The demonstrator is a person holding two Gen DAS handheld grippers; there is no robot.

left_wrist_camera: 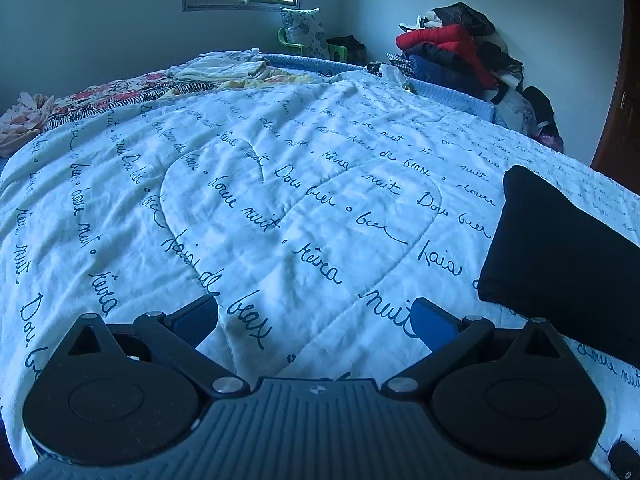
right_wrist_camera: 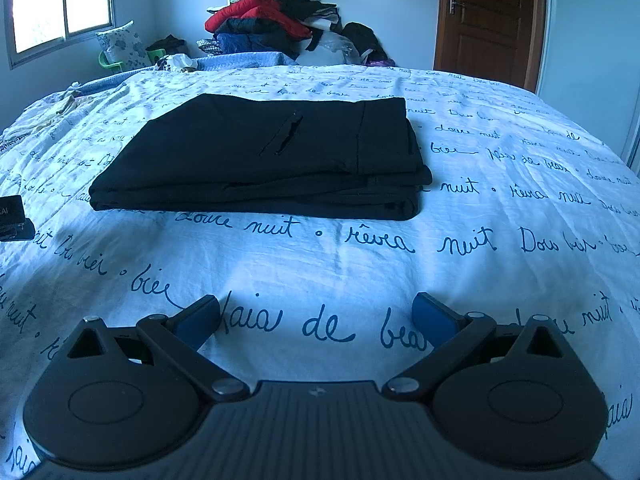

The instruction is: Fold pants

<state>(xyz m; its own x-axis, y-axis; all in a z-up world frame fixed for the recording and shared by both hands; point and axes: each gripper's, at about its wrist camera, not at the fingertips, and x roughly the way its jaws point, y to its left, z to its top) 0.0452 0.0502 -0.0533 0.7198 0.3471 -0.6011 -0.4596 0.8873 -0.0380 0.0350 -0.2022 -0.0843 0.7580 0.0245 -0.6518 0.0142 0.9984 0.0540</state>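
Observation:
The black pants (right_wrist_camera: pixel 264 160) lie folded in a flat stack of layers on the white bedspread with blue script (right_wrist_camera: pixel 360 256), a pocket slit facing up. In the left wrist view the pants (left_wrist_camera: pixel 560 256) show at the right edge. My right gripper (right_wrist_camera: pixel 316 320) is open and empty, low over the bedspread, a short way in front of the pants and apart from them. My left gripper (left_wrist_camera: pixel 316 320) is open and empty, to the left of the pants, over a stitched heart shape (left_wrist_camera: pixel 296 216).
A pile of clothes with a red jacket (right_wrist_camera: pixel 256 12) sits beyond the bed's far edge. More fabrics (left_wrist_camera: pixel 120 96) lie at the far left of the bed. A brown door (right_wrist_camera: pixel 488 20) stands at the right. A dark object (right_wrist_camera: pixel 14 220) shows at the left edge.

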